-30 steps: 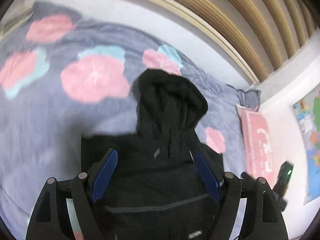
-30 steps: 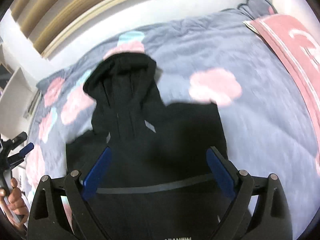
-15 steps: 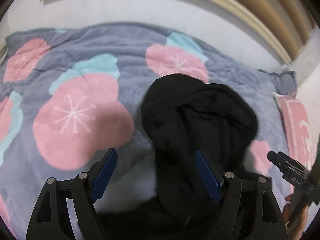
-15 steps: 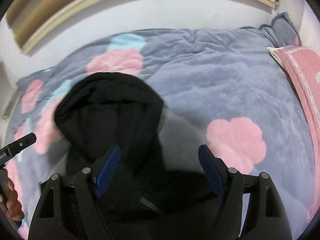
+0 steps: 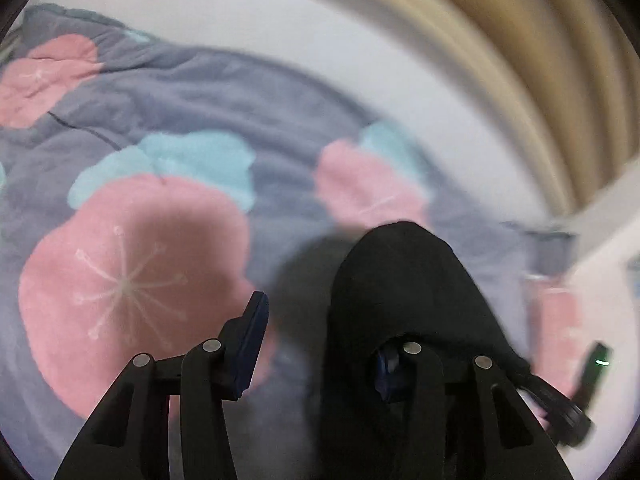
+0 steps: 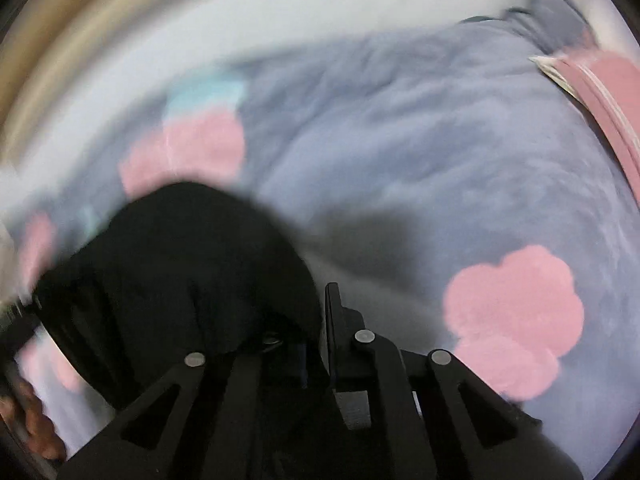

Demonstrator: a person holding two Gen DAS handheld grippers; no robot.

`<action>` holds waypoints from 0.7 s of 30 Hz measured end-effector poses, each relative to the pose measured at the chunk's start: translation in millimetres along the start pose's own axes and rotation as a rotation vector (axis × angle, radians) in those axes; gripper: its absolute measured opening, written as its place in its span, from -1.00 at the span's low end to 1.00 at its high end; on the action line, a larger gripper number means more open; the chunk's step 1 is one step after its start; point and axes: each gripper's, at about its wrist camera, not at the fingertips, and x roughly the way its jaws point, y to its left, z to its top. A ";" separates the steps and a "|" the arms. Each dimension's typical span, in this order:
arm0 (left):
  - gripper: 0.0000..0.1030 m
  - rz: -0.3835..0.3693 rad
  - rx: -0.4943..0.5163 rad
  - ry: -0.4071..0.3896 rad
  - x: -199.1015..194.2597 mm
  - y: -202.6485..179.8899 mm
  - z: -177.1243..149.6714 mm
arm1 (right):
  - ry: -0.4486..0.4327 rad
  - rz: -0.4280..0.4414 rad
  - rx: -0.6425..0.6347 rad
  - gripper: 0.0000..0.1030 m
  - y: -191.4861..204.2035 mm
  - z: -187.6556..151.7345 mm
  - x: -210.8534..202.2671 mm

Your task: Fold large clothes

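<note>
A black hoodie lies on the bed, its hood (image 5: 404, 280) toward the wall. In the left wrist view my left gripper (image 5: 320, 344) has narrowed; its left finger (image 5: 250, 340) is bare over the blanket and its right finger is buried under the hood's cloth. In the right wrist view the hood (image 6: 180, 264) fills the lower left. My right gripper (image 6: 308, 340) is nearly shut, with the hood's edge between its jaws; the left finger is hidden by cloth. Both views are blurred by motion.
A grey blanket (image 5: 240, 112) with pink and teal flowers covers the bed. A white wall and wooden slats (image 5: 560, 60) stand behind. A pink pillow (image 6: 608, 92) lies at the right. A hand (image 6: 36, 420) with the other gripper shows at the lower left.
Both grippers moved forward to the hood and closed in from wide open. The hood's cloth now lies over the inner finger of each gripper.
</note>
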 end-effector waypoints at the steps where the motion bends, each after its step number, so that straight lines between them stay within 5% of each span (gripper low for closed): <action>1: -0.02 -0.032 0.006 0.002 -6.5 1.5 -6.4 | -0.002 0.020 0.008 -0.78 -6.1 -4.1 -5.0; 3: 0.03 -0.037 0.009 0.057 4.0 11.2 -19.9 | 0.031 -0.015 -0.052 -0.78 -8.6 -15.9 7.7; 7: 0.06 0.132 -0.003 0.259 74.2 57.3 -49.2 | 0.230 -0.003 -0.079 -0.76 -22.6 -39.2 73.8; 10: 0.12 0.203 0.224 0.204 78.4 38.7 -62.7 | 0.267 0.037 -0.081 -0.62 -29.0 -42.0 84.0; 13: 0.12 0.252 0.345 0.184 57.9 12.1 -68.5 | 0.268 0.054 -0.108 -0.41 -31.5 -41.2 64.4; 16: 0.12 0.125 0.393 0.165 15.1 2.7 -76.5 | 0.238 0.056 -0.176 -0.08 -34.3 -47.1 29.2; 21: 0.18 0.092 0.354 0.034 -30.5 -4.0 -59.7 | 0.121 0.127 -0.183 -0.06 -26.8 -40.2 -22.9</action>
